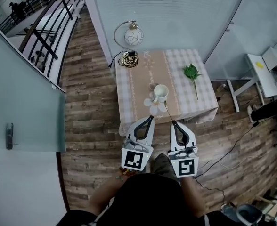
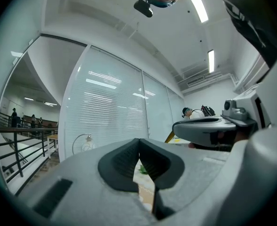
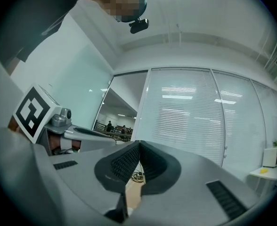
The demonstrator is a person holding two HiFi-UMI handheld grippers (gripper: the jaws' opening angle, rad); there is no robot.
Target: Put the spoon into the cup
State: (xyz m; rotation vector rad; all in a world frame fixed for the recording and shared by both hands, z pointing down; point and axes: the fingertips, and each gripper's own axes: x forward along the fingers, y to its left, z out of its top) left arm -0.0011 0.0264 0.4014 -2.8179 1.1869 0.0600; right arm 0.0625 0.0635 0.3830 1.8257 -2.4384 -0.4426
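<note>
A white cup [image 1: 161,92] stands on the brown runner of a small table [image 1: 129,100], with a pale flower-shaped dish [image 1: 152,105] just in front of it. The spoon [image 1: 168,111] is a thin dark line on the cloth, from beside the cup toward the front edge. My left gripper [image 1: 151,118] and right gripper [image 1: 173,123] are held side by side at the table's near edge. The right tip is close to the spoon's near end. Both gripper views tilt up at windows and ceiling. The left gripper [image 2: 139,155] and the right gripper [image 3: 139,147] have their jaws closed, with nothing seen between them.
A globe lamp [image 1: 133,36] and its cable sit at the table's far left corner, and a green sprig [image 1: 192,72] lies on the right. A white side table [image 1: 259,66] stands further right. Glass walls run behind and to the left, and cables trail over the wooden floor [image 1: 232,145].
</note>
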